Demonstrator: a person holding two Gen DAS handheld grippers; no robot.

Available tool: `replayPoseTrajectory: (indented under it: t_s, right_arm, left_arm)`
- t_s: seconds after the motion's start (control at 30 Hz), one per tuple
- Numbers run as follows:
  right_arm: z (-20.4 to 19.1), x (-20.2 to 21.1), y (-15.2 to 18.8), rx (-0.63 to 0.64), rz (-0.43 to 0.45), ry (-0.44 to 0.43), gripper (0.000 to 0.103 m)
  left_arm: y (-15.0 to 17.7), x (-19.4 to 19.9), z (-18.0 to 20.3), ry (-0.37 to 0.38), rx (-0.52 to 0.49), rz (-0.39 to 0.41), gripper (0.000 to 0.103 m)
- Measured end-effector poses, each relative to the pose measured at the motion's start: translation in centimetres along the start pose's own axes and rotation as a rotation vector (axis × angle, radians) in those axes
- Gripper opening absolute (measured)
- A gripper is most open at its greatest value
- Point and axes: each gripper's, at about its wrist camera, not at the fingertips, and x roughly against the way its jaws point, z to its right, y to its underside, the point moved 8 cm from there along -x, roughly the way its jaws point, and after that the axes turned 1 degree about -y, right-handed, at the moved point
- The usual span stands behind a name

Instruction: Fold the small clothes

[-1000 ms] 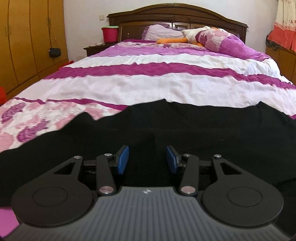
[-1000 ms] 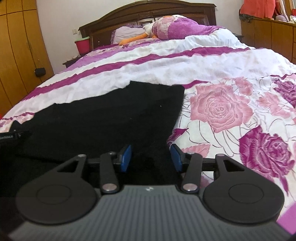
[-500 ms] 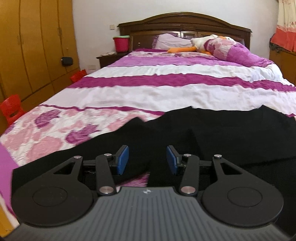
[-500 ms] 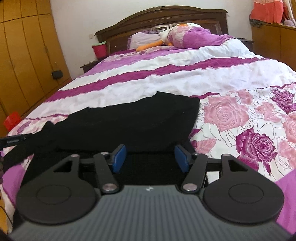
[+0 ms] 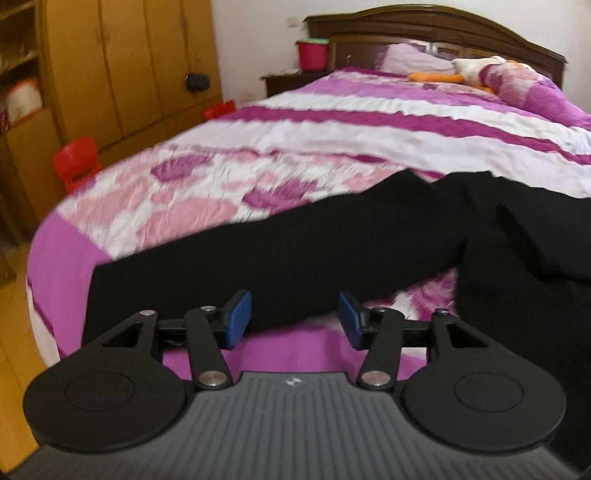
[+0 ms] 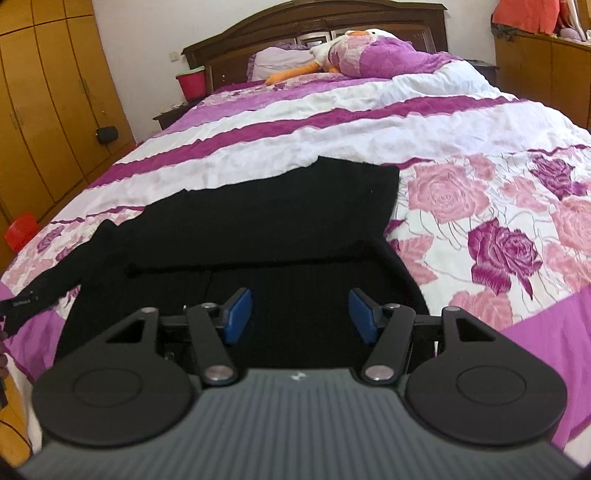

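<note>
Both my claws gape wide and empty, left gripper (image 5: 294, 319) and right gripper (image 6: 301, 315) over the black garment (image 6: 258, 221); I judge the sleeve (image 5: 280, 254) at ten o'clock needs pinching next.

Bare quilt (image 6: 369, 110) beyond black garment (image 6: 258, 221), stuffed toy (image 6: 332, 55) and pillows (image 6: 273, 61) crowd headboard

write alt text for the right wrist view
A black garment lies spread on a pink and purple floral bed, with the open right claw just above its near edge. A wooden headboard stands behind.
</note>
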Motion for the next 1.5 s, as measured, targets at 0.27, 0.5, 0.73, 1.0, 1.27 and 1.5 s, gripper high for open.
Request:
replayPoseTrajectory:
  t_s: [0.27,0.5,0.73,1.0,1.27,1.5]
  right_arm:
    - [-0.2,-0.9,1.9,0.003,-0.039,0.03,0.061]
    - [0.7,-0.8,2.9,-0.017,-0.044,0.055,0.061]
    - [1.8,-0.8,3.7,-0.045,-0.052,0.074,0.061]
    - [2.8,-1.3,4.3,-0.081,-0.052,0.069,0.061]
    - [3.0,-1.2,4.1,-0.113,-0.014,0.039,0.061]
    - [3.1,-1.0,4.0,-0.121,0.005,0.013,0.061]
  left_arm:
    - [1.9,-0.9,-1.3,0.109,0.398,-0.052,0.065]
    - [1.1,-2.5,-1.8,0.2,0.66,-0.07,0.069]
    - [-0.7,-4.8,-3.1,0.105,0.728,0.014,0.066]
    - [-1.7,-5.4,-3.9,0.111,0.654,0.044,0.01]
    - [-6.0,-1.8,-2.6,0.167,0.478,0.191,0.005]
    - [-9.7,2.5,1.8,0.269,0.343,0.296,0.005]
